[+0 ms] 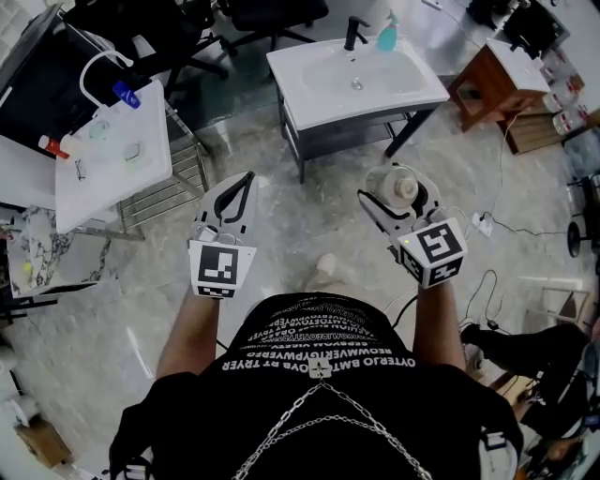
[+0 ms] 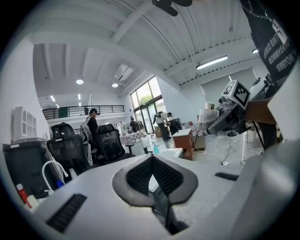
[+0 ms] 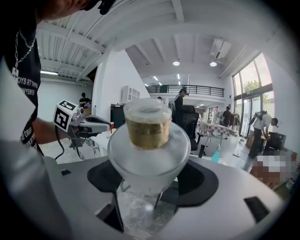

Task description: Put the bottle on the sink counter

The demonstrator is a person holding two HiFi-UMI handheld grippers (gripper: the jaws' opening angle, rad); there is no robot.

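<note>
Bottle (image 1: 404,186) sits just right of centre in the head view, clamped between the wide-spread jaws of the right hand-held gripper (image 1: 401,194), well apart from the sink (image 1: 314,105) at top centre. Left hand-held gripper (image 1: 246,180) is pinched closed, nothing in it.

A white bench (image 1: 112,159) is being shown at the left of the head view, with a blue-capped item (image 1: 126,94) being carried on it and a red-capped item (image 1: 53,145) being seen at its left edge. A metal rack (image 1: 178,183) is being kept just beside it on the marbled floor (image 1: 300,216). A wooden cabinet (image 1: 492,84) is being shown at the upper right, a power strip (image 1: 483,223) is being left on the floor below it, and a teal spray bottle (image 1: 386,36) is being stood upright near black office chairs (image 1: 272,14).
</note>
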